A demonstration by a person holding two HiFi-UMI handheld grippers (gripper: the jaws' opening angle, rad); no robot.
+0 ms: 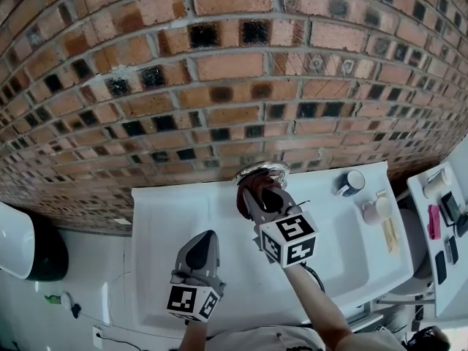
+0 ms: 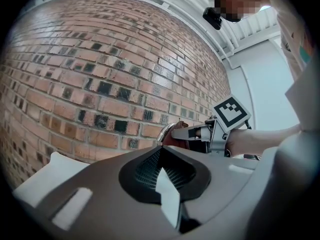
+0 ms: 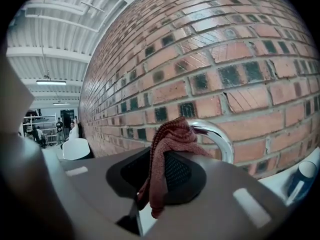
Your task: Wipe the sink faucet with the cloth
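The chrome faucet [image 1: 263, 170] arches off the brick wall over the white sink [image 1: 170, 218]. My right gripper [image 1: 257, 194] is shut on a dark red knitted cloth [image 1: 251, 189] and holds it against the faucet's curve. In the right gripper view the cloth [image 3: 169, 140] hangs between the jaws, with the faucet [image 3: 221, 135] right behind it. My left gripper [image 1: 207, 235] hovers over the basin, lower left of the faucet, shut and holding nothing. In the left gripper view its shut jaws [image 2: 161, 151] point at the faucet [image 2: 164, 132] and the cloth [image 2: 183, 133].
A blue and white cup [image 1: 352, 183], a pink item [image 1: 372, 211] and a yellowish brush [image 1: 390, 234] lie on the sink's right ledge. A white shelf [image 1: 437, 269] with small items stands at far right. A white and black bin [image 1: 22, 241] sits at the left.
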